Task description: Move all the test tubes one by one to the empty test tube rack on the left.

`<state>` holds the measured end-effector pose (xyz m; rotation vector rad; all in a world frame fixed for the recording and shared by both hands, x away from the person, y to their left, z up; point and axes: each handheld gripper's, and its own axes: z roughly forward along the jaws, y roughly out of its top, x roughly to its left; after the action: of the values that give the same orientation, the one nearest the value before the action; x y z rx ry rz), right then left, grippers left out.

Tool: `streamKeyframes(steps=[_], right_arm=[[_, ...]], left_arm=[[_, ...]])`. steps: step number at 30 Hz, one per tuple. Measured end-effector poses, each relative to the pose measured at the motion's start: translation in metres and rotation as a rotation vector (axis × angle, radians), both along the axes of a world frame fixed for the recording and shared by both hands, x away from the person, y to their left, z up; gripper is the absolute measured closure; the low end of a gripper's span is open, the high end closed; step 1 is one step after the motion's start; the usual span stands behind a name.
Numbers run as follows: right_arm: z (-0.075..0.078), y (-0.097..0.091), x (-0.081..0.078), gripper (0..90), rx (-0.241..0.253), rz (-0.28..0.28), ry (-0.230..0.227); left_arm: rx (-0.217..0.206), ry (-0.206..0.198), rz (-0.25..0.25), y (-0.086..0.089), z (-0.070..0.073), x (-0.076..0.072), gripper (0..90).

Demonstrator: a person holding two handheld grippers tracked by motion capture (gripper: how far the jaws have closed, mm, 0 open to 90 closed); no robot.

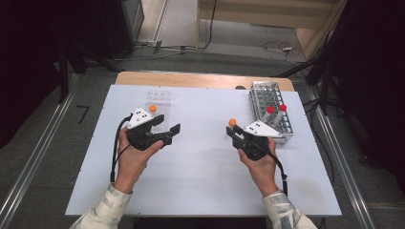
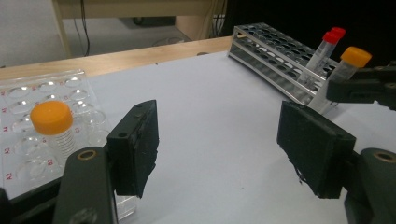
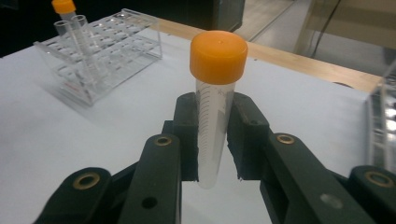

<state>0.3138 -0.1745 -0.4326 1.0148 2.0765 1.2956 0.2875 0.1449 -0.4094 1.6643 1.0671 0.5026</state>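
- Table (image 1: 200,181): a flat, matte white rectangular top that takes up the centre of the high view, with a pale wooden strip (image 1: 191,78) along its far edge.
- Metal rack (image 1: 267,102): a shiny, perforated wire-and-plate block at the upper right of the high view, lying tilted. Two clear tubes with red caps (image 1: 277,109) lean out of it.
- Clear plastic rack (image 1: 160,98): a transparent, glossy rectangular tray with rows of round wells, at the upper left of centre in the high view. Red lettering marks its edge in the left gripper view. An orange-capped tube with a ribbed neck (image 2: 52,122) stands upright in it.
- Left gripper (image 1: 167,131): black, angular, with a grey three-cornered plate on top, held in the left hand (image 1: 131,160) at centre left of the high view. Its jaws stand wide apart with nothing between their rough, foam-like black pads (image 2: 140,144).
- Right gripper (image 3: 214,140): the same build, held in the right hand (image 1: 260,167) at centre right of the high view, just beside the metal rack. Its jaws are clamped on the held tube.
- Held tube (image 3: 212,135): a slim, clear cylinder with printed graduations and a smooth orange screw cap, upright between the pads at the centre of the right gripper view, above the white top.
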Motion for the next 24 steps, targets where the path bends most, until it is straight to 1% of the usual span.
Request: streamKeyframes(steps=[7, 13, 16, 20, 21, 24], right_arm=[[-0.006, 0.029, 0.001, 71.6, 0.002, 0.053, 0.018], [-0.010, 0.053, 0.001, 71.6, 0.008, 0.092, 0.034], [-0.013, 0.065, 0.000, 71.6, 0.004, 0.118, 0.040], [-0.016, 0.082, -0.003, 71.6, 0.001, 0.154, 0.052], [-0.016, 0.086, -0.004, 71.6, 0.000, 0.164, 0.054], [-0.016, 0.098, -0.008, 71.6, 0.000, 0.197, 0.052]], left_arm=[[-0.002, -0.002, -0.015, -0.003, 0.000, -0.001, 30.6], [-0.010, -0.011, -0.040, -0.009, 0.001, -0.004, 30.6], [-0.005, -0.010, -0.052, -0.014, 0.001, -0.005, 30.8], [0.016, -0.008, -0.083, -0.021, -0.001, -0.007, 32.6], [0.015, -0.007, -0.087, -0.023, -0.001, -0.007, 33.2], [0.028, -0.014, -0.088, -0.025, -0.003, -0.008, 38.3]])
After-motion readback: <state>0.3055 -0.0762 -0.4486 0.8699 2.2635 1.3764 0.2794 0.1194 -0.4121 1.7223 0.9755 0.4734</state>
